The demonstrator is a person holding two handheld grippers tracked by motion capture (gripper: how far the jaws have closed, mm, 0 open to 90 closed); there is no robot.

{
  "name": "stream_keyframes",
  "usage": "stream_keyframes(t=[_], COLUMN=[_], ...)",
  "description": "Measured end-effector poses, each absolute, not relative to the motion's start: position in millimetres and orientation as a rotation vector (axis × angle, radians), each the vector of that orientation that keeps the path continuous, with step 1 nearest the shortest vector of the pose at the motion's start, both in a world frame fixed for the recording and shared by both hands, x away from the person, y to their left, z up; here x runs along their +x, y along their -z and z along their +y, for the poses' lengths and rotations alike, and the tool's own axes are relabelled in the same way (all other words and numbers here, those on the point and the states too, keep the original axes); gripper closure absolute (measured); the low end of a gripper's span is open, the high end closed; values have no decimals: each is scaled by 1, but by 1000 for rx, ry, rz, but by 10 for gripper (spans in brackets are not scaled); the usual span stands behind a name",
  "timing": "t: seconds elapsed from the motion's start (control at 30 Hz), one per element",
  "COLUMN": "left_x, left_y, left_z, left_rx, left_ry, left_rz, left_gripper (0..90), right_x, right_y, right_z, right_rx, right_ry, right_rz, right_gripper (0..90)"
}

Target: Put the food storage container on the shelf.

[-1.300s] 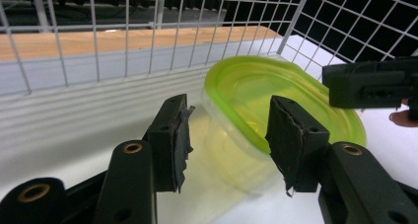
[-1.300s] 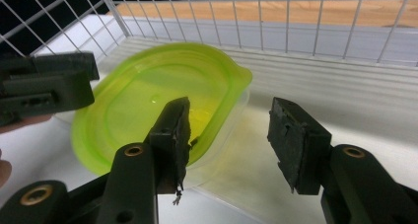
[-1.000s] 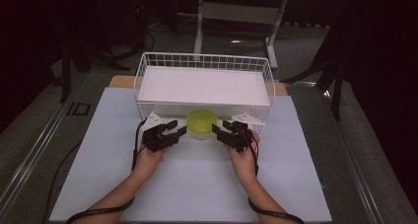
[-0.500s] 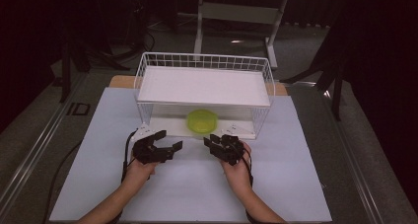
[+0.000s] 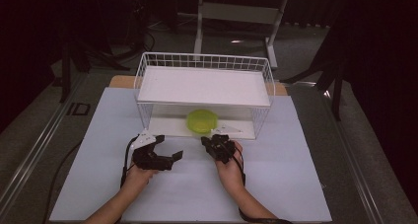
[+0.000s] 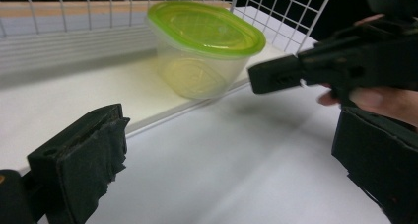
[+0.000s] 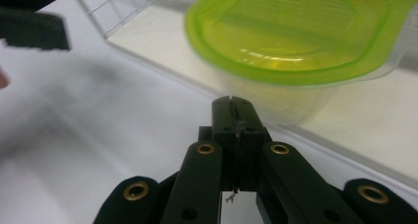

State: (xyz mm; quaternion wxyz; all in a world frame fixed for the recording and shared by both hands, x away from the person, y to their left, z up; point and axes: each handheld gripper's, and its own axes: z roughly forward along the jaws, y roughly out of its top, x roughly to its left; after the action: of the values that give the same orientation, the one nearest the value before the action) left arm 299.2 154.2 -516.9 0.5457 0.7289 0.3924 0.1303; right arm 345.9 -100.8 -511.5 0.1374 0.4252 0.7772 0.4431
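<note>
Your left tongs (image 5: 170,147) are lying on the white desk (image 5: 296,194), near and left of the tub (image 5: 202,121). Their jaws are standing wide apart with nothing between them, and they have just been opening. In the left gripper view the two black pads (image 6: 84,167) are framing bare desk, with the tub beyond them.

Your right tongs (image 5: 213,144) are sitting just near of the tub, a little right of it, and well apart from the left tongs. Their jaws are pressed together, gripping nothing, and they have just been closing. In the right gripper view the clenched tips (image 7: 231,108) are pointing at the tub's clear wall, close to it; whether they are touching it cannot be told.

The tub, clear with a green lid (image 6: 204,26), is resting upright on the lower shelf (image 5: 167,126) of the wire rack (image 5: 204,62), at its near open edge and about midway along it. The lid is sitting on the tub. The rack is standing at the far middle of the desk, with its upper shelf (image 5: 204,86) above the tub.
</note>
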Motion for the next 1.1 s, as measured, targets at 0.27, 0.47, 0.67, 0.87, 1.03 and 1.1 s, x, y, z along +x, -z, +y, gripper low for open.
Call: stream_keyframes(t=[0.27,0.47,0.67,0.87,1.03,1.1], left_x=[297,296,295,295,293,292], left_y=[516,514,513,513,512,510], left_z=[153,154,155,155,154,153], left_rx=[1719,1721,1713,1713,1711,1715], left_ry=[-331,-350,-353,-351,-347,-354], left_rz=[907,901,885,867,854,849], left_gripper=[11,11,11,11,11,11], right_x=[366,377,387,386,368,359], right_y=[517,518,517,512,511,509], right_z=[-98,-92,-90,-88,-95,-100], right_rx=[1285,1286,1299,1284,1272,1250], right_ry=[-1259,-1230,-1227,-1229,-1263,-1277], right_rz=[2216,2201,2184,2206,2221,2227], right_gripper=[897,895,870,836,747,679])
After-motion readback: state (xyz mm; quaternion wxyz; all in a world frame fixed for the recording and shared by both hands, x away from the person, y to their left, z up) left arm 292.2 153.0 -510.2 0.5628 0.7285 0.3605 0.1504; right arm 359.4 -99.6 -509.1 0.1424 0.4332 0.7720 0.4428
